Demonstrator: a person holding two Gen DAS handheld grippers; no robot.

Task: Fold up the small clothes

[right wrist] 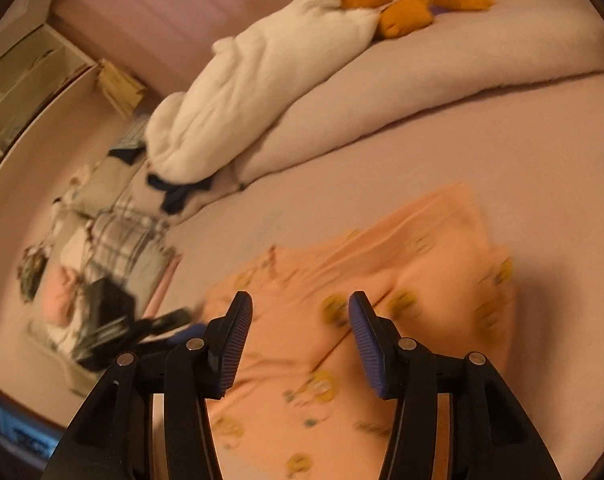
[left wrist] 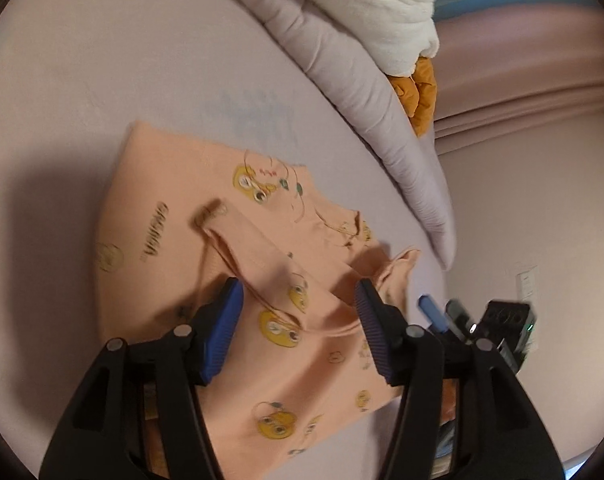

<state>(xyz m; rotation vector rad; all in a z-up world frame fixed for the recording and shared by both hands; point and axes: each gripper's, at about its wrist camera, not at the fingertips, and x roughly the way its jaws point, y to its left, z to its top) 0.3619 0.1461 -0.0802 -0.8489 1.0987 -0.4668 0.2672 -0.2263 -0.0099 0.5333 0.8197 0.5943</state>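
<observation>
- A small peach shirt point(left wrist: 205, 216) printed with yellow cartoon faces lies on a pale pink bed point(left wrist: 101, 60), toward the near edge of the bed.
- One sleeve point(left wrist: 261, 264) is folded in across the body of the shirt; its cuff points toward the far left and the sleeve runs back toward the near right.
- The left claw point(left wrist: 297, 300) hangs just above the shirt with its jaws apart. The folded sleeve lies between and below its blue pads point(left wrist: 221, 328), which do not press on the cloth.
- The right claw point(right wrist: 299, 312) also stands with jaws apart over the same shirt point(right wrist: 382, 264), holding nothing. This view is blurred, so fine creases cannot be read.
- From the left view, the right claw's tip point(left wrist: 432, 312) shows just past the shirt's right edge, near a loose second sleeve point(left wrist: 398, 276).
- Judgement: the fold looks partly done, with one sleeve in and the other not yet laid flat. The shirt's long axis runs away from both claws, toward the far left of the bed. The right claw seems nearer the loose sleeve; the left is nearer the folded one.
- A rolled pale duvet point(left wrist: 362, 92) lies along the far edge of the bed, with a cream plush toy point(right wrist: 269, 92) with orange feet point(right wrist: 406, 16) on top.
- No basket or box shows on the bed. Shelves point(right wrist: 29, 76) stand by the far wall; their contents are too blurred to name.
</observation>
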